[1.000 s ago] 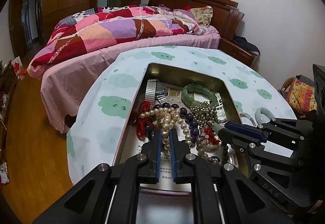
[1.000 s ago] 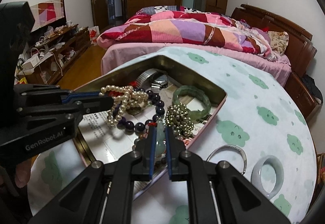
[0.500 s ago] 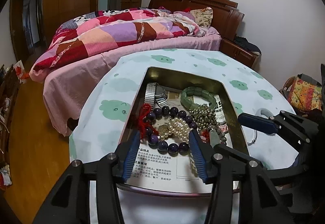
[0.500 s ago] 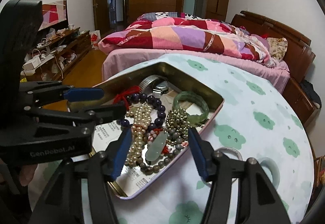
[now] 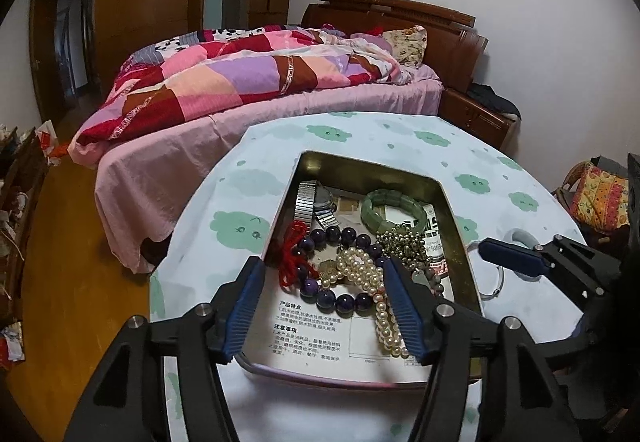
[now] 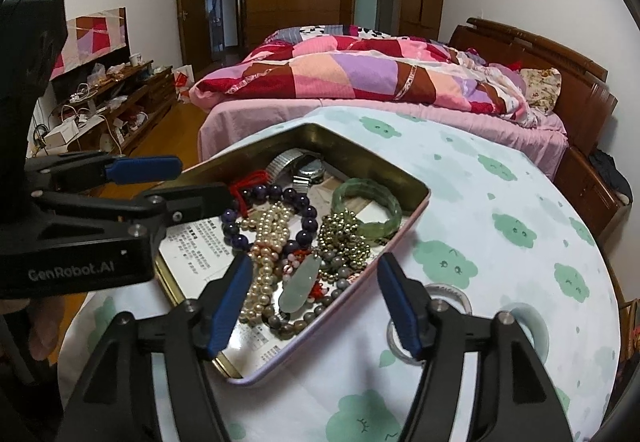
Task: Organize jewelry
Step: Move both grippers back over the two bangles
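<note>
A metal tin [image 5: 362,166] [image 6: 420,207] on the round table holds a heap of jewelry: a pearl necklace [image 5: 362,270] [image 6: 266,242], a purple bead bracelet [image 5: 348,302] [image 6: 298,197], a green jade bracelet [image 5: 394,207] [image 6: 368,201], a watch [image 5: 316,201] [image 6: 298,167], gold beads [image 5: 404,244] [image 6: 344,238] and a jade pendant necklace [image 6: 300,284]. My left gripper [image 5: 326,312] is open and empty above the tin's near end. My right gripper [image 6: 314,306] is open and empty above the tin's near right edge.
A silver bangle [image 6: 450,292] [image 5: 494,282] and a white jade bangle [image 6: 528,322] [image 5: 522,236] lie on the green-patterned tablecloth [image 6: 500,201] right of the tin. A bed with a patchwork quilt [image 5: 248,81] stands behind the table. A cluttered shelf [image 6: 104,101] is at far left.
Both grippers opened, dropping the pearl necklace and the jade pendant necklace into the tin, then drew back and up from it.
</note>
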